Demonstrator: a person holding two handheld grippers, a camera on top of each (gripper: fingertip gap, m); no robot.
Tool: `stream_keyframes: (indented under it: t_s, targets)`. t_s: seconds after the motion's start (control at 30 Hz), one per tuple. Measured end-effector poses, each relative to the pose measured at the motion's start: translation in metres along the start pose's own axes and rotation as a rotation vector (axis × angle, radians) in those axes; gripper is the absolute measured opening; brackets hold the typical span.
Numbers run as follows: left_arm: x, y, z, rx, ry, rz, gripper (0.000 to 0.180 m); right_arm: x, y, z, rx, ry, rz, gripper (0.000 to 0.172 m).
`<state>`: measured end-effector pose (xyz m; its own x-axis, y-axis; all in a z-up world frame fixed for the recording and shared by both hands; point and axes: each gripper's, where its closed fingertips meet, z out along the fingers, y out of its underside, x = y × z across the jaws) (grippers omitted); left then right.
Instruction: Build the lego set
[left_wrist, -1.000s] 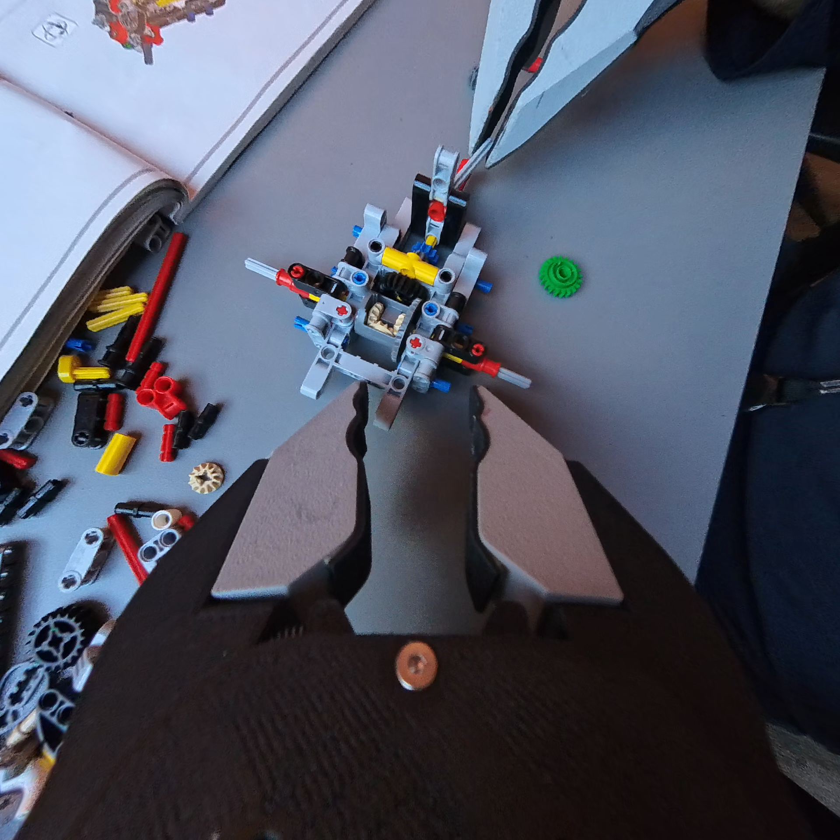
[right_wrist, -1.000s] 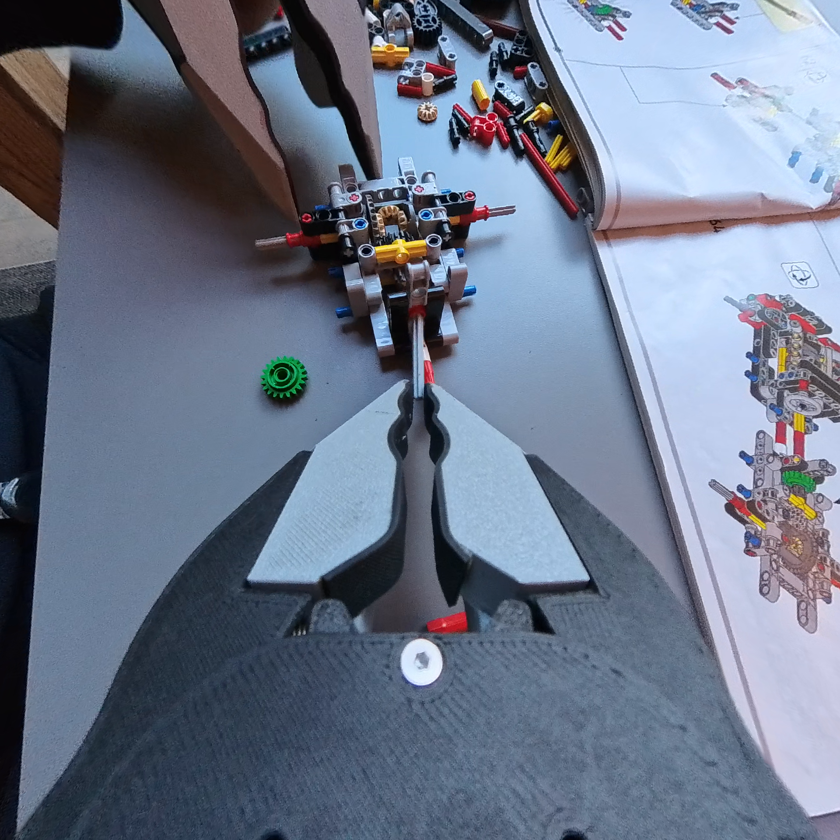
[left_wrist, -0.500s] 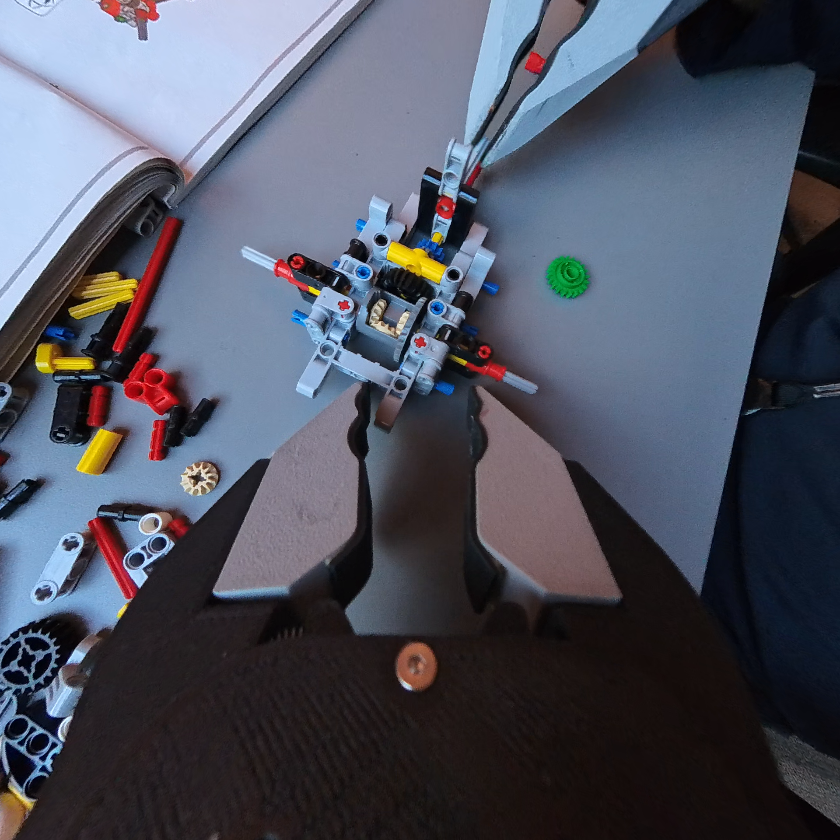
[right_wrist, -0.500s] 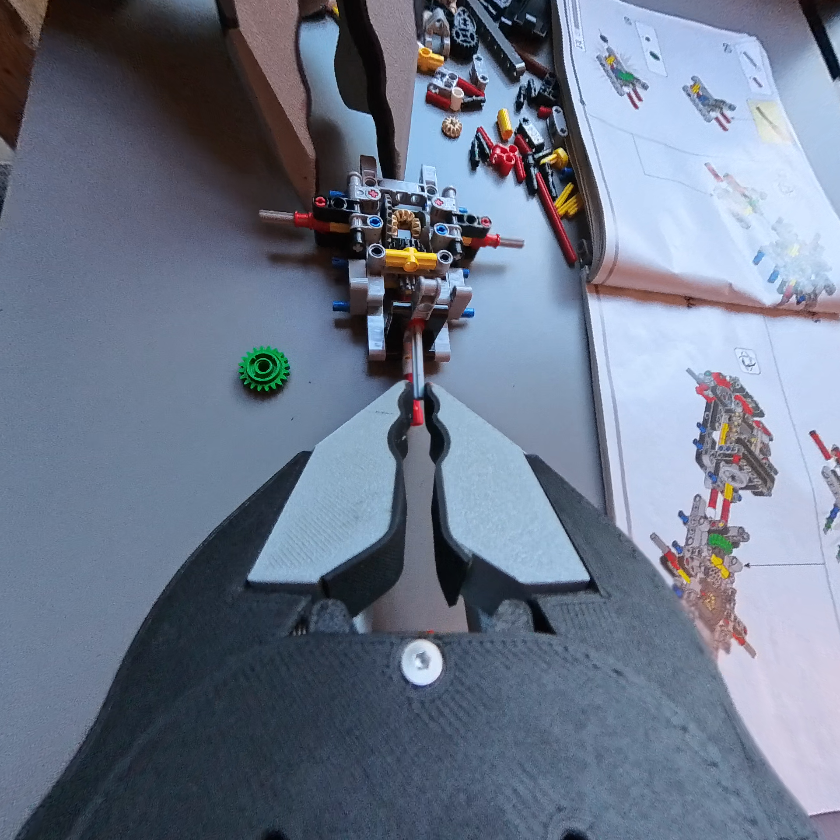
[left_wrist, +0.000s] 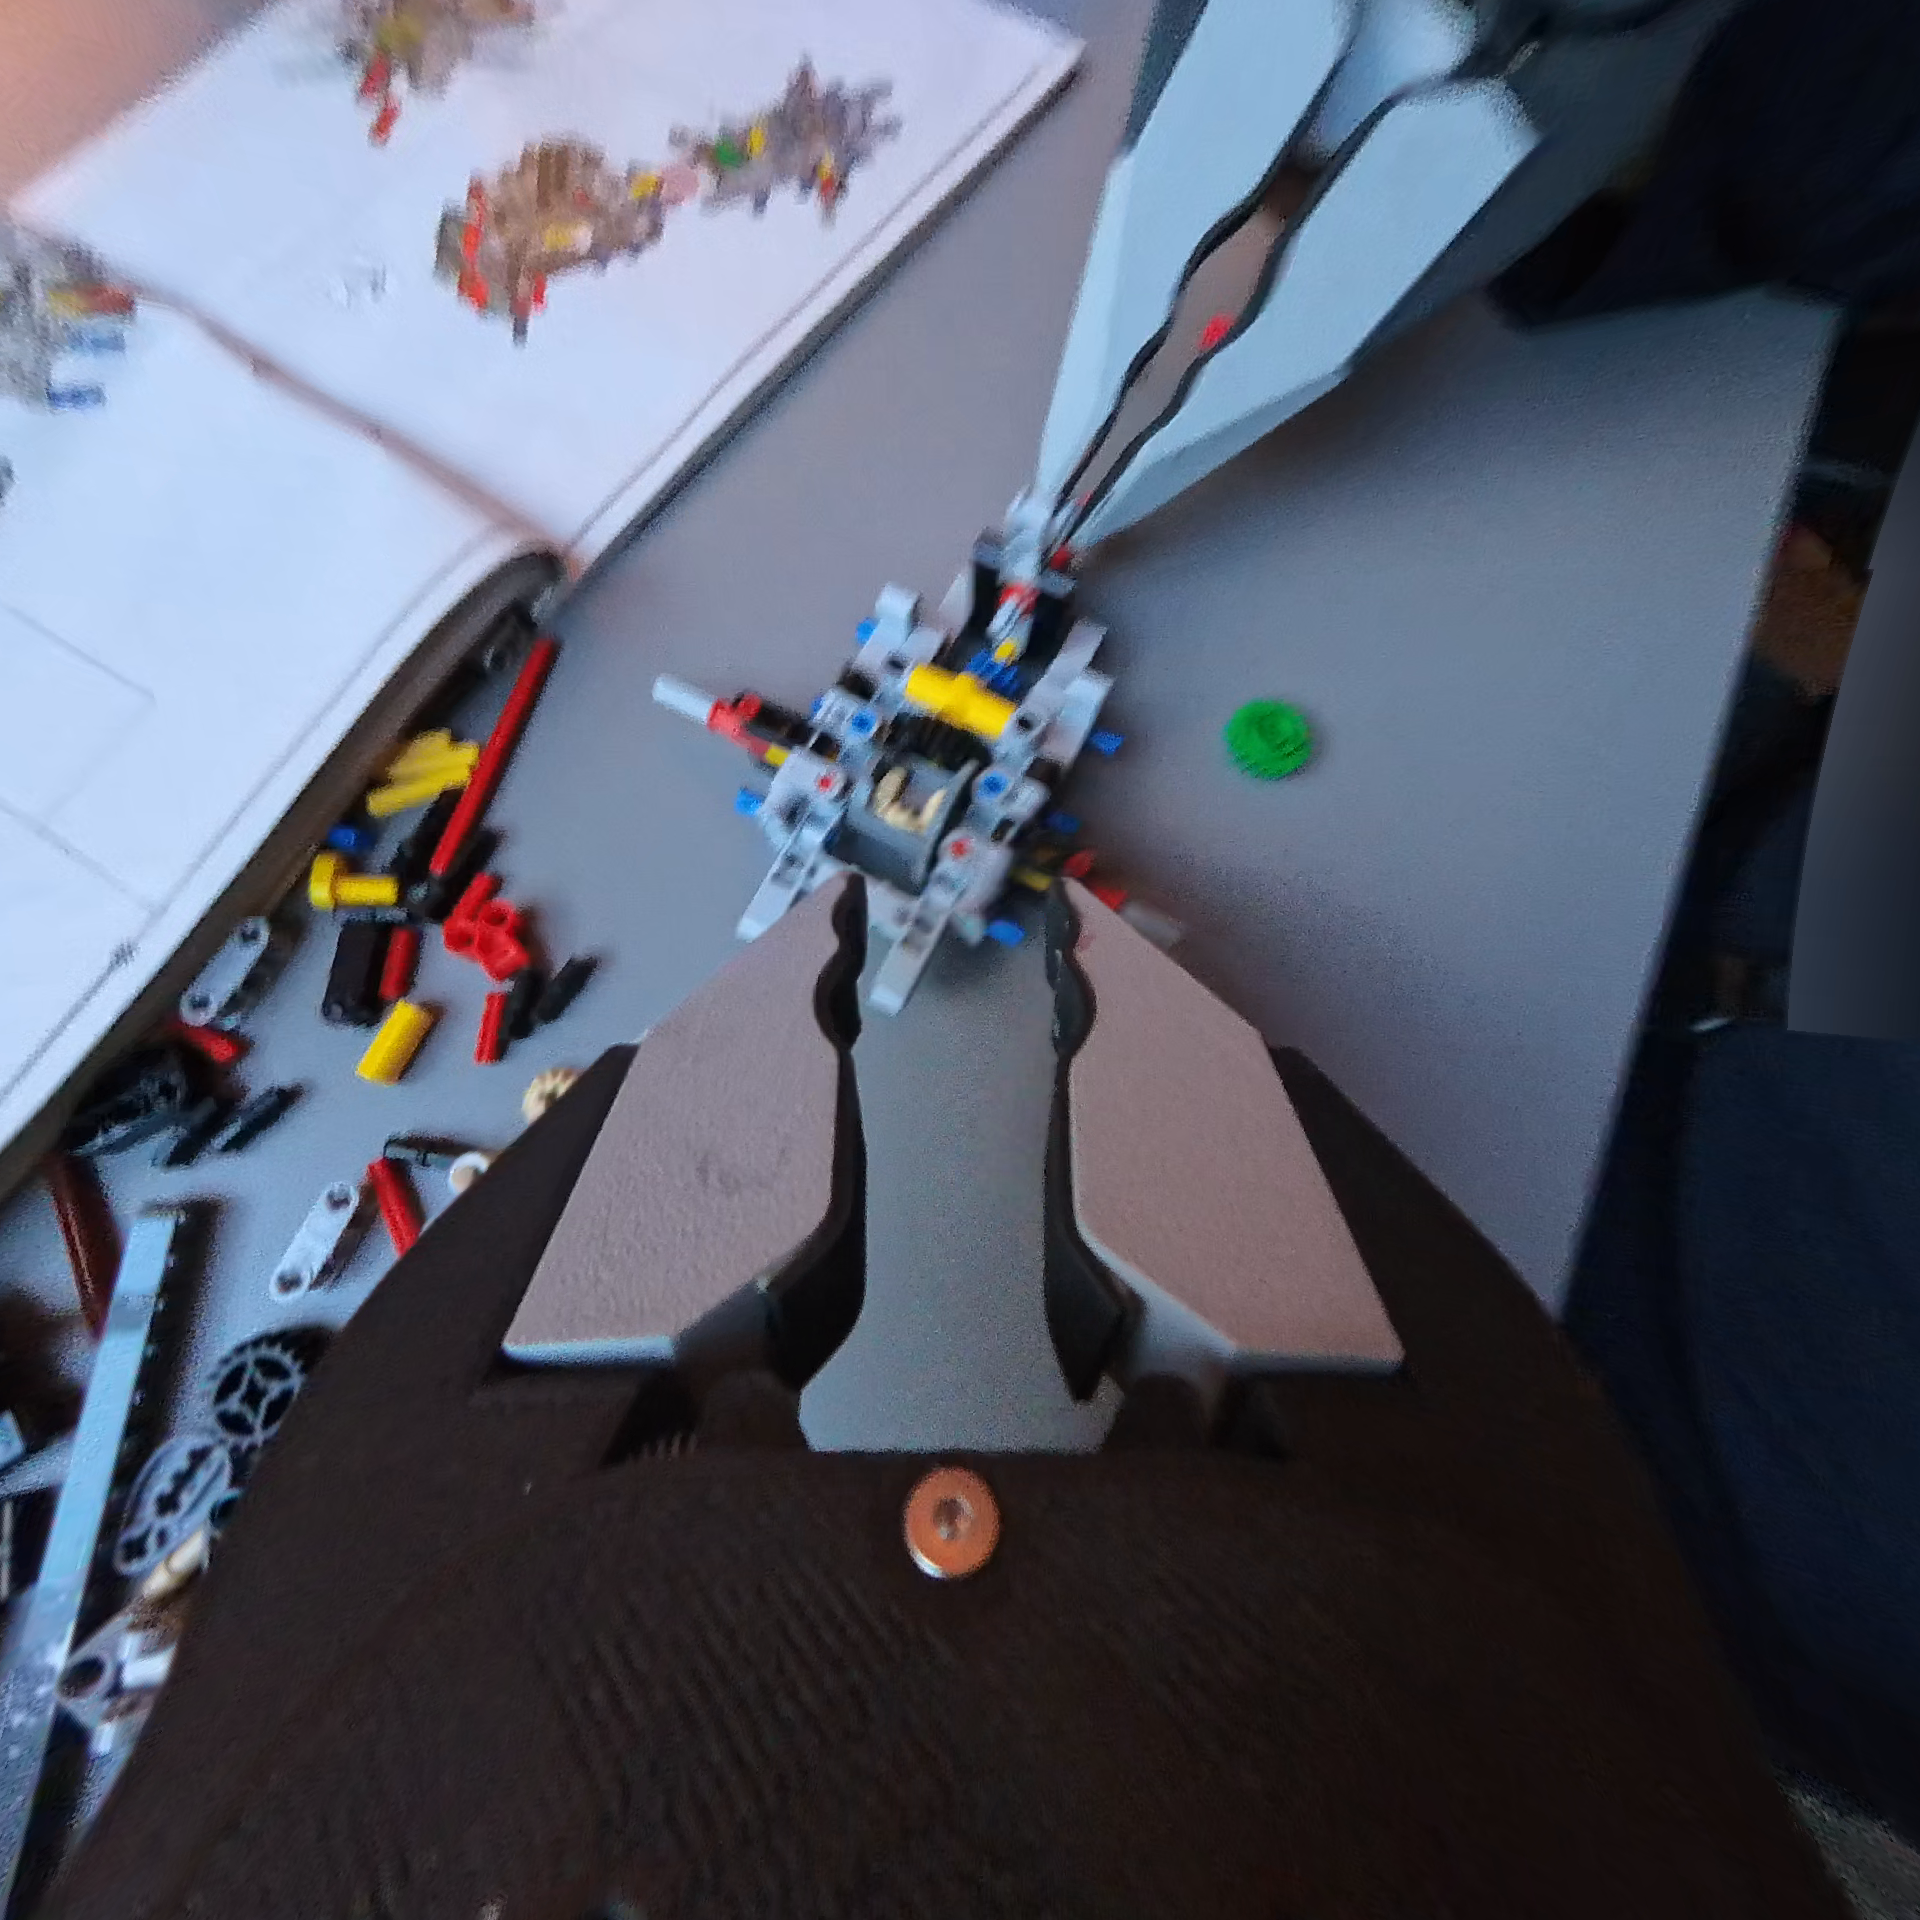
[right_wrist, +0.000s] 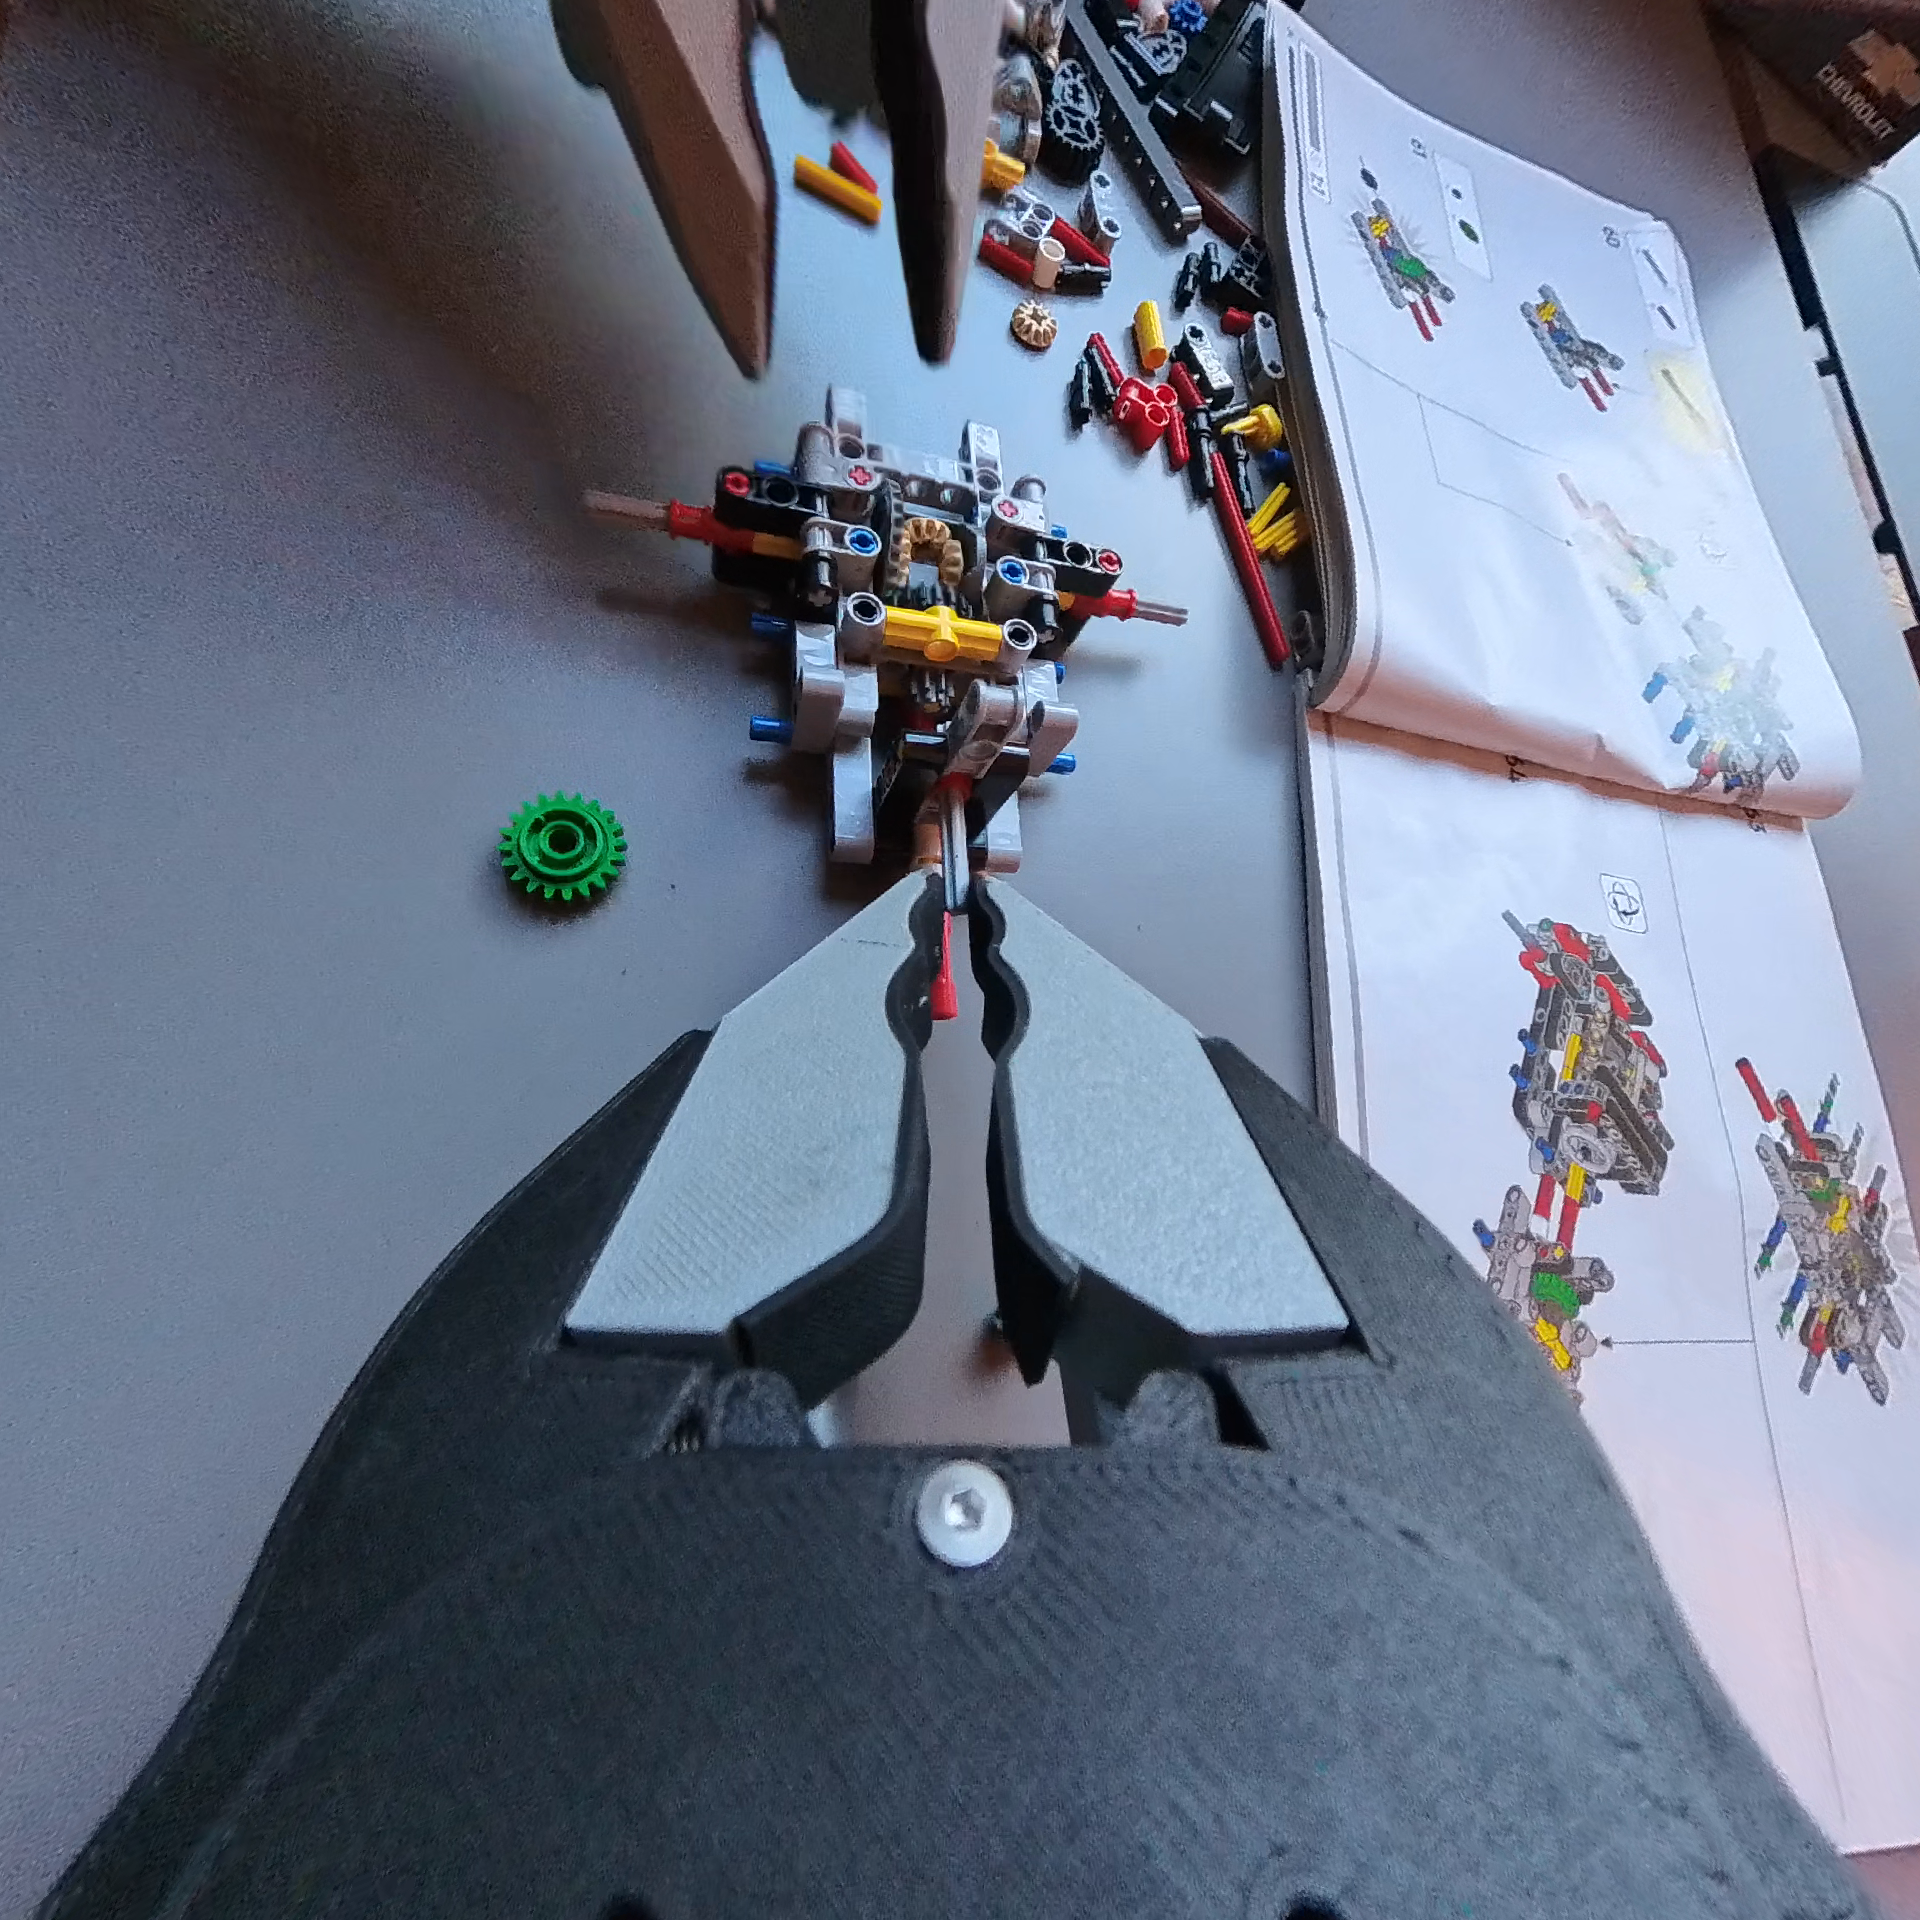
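Right wrist view, read from the left edge of the grey tabletop (right_wrist: 260, 520). A green gear (right_wrist: 562, 844) lies alone, well apart from all else. At the middle stands a part-built brick assembly (right_wrist: 914, 582) of grey, black and yellow beams, with red-tipped axles projecting to either side. At its near end the right tool (right_wrist: 948, 891) is clamped on a thin grey axle (right_wrist: 951, 847) which enters the assembly. A red piece shows in the narrow slot behind the fingertips. At the far end the left tool (left_wrist: 951, 904) has its fingers apart and holds nothing. Its tips flank the assembly's grey end beams and are seen just beside them, without evident contact. Compared with a moment ago, the left fingers stand a little closer together and farther forward, and less of the axle shows between the right tool and the assembly. Right of the assembly lie loose parts (right_wrist: 1153, 395) in red, black and yellow. An open instruction booklet (right_wrist: 1558, 520) lies along the right edge.
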<state>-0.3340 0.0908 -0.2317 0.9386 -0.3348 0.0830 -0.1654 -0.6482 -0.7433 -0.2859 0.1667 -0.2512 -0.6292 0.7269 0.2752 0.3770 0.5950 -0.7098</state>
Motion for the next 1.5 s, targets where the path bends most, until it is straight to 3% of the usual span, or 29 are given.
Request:
stream_keyframes:
  t_s: [0.1,0.2,0.3,0.5,0.57,0.7,0.83,0.93,1.07,1.2,1.3,1.5]
  targets:
    - [0.039,-0.025,-0.001,0.014,0.065,0.094,0.029,0.000,0.001,0.000,0.005,-0.007,0.008,0.001]
    - [0.075,-0.024,0.029,-0.087,0.117,0.142,0.030,-0.002,0.002,0.001,0.008,-0.018,0.012,0.001]
    - [0.080,-0.013,0.056,-0.189,0.077,0.180,0.030,-0.004,0.001,0.000,0.018,-0.032,0.023,0.001]
    - [0.082,-0.002,0.075,-0.282,0.050,0.197,0.029,-0.006,0.002,-0.001,0.032,-0.050,0.040,0.001]
    - [0.084,-0.003,0.077,-0.262,0.060,0.190,0.019,-0.006,0.002,-0.001,0.033,-0.052,0.041,0.001]
    - [0.077,-0.005,0.073,-0.216,0.033,0.179,0.019,-0.006,0.005,-0.003,0.029,-0.051,0.038,0.001]
    - [0.085,-0.017,0.065,-0.059,0.145,-0.001,0.019,-0.005,0.007,-0.005,0.032,-0.054,0.038,0.001]
    - [0.083,-0.005,0.064,-0.094,0.144,-0.084,0.040,-0.005,0.007,-0.005,0.033,-0.051,0.032,0.001]
    - [0.082,-0.008,0.055,-0.071,0.026,-0.007,0.031,-0.006,0.006,-0.004,0.030,-0.046,0.023,0.001]
    - [0.118,-0.018,0.055,-0.036,0.037,0.115,0.015,-0.006,0.006,-0.005,0.029,-0.043,0.019,0.001]
    - [0.112,-0.014,0.063,-0.100,-0.100,0.260,0.008,-0.007,0.005,-0.004,0.031,-0.046,0.023,0.001]
    - [0.109,-0.003,0.074,-0.206,-0.136,0.360,0.012,-0.008,0.004,-0.005,0.033,-0.049,0.022,0.001]
